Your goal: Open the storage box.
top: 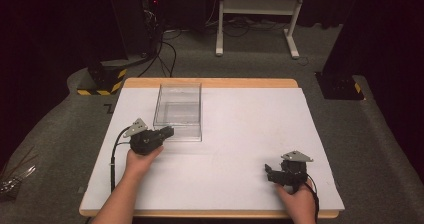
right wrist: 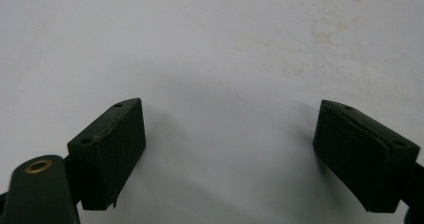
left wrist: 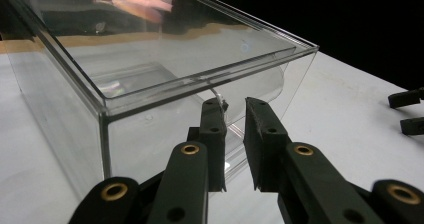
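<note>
A clear plastic box (top: 178, 109) with a clear lid stands on the white table top (top: 240, 134), left of centre towards the back. My left gripper (top: 170, 131) lies low at the box's near left corner and points right along its front wall. In the left gripper view the box (left wrist: 150, 59) rises just behind my left gripper (left wrist: 235, 121). Its jaws stand a narrow gap apart with nothing visible between the pads. My right gripper (top: 272, 173) rests near the front right of the table. In its own view my right gripper (right wrist: 230, 154) is wide open over bare white surface.
The table has a wooden rim (top: 210, 82) at its far edge. On the floor behind are a black and yellow base (top: 102, 81), cables (top: 165, 49) and a white desk frame (top: 260, 14). A black stand foot (top: 340, 86) sits off the back right corner.
</note>
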Tool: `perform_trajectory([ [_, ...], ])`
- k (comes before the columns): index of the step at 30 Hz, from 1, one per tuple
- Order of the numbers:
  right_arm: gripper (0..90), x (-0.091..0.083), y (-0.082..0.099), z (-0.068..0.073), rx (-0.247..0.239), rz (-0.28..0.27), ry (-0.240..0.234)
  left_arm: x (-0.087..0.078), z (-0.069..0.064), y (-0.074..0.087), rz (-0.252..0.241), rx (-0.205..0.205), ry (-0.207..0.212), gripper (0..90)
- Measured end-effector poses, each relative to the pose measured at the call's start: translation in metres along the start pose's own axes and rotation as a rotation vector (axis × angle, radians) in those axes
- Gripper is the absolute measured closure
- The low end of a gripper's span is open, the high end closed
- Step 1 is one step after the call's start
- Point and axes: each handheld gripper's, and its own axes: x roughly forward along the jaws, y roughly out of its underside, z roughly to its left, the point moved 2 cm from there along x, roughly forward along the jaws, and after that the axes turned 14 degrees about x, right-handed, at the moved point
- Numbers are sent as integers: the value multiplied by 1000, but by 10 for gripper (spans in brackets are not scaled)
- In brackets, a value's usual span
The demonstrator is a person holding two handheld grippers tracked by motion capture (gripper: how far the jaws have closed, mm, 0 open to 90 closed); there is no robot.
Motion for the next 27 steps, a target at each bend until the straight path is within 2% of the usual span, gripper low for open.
perform_trajectory([
  [5, 135, 0, 0, 0, 0, 0, 0, -4, -4, 2, -11, -8, 0, 799],
  [27, 135, 0, 0, 0, 0, 0, -1, -16, -15, 7, -21, 9, 13, 818],
])
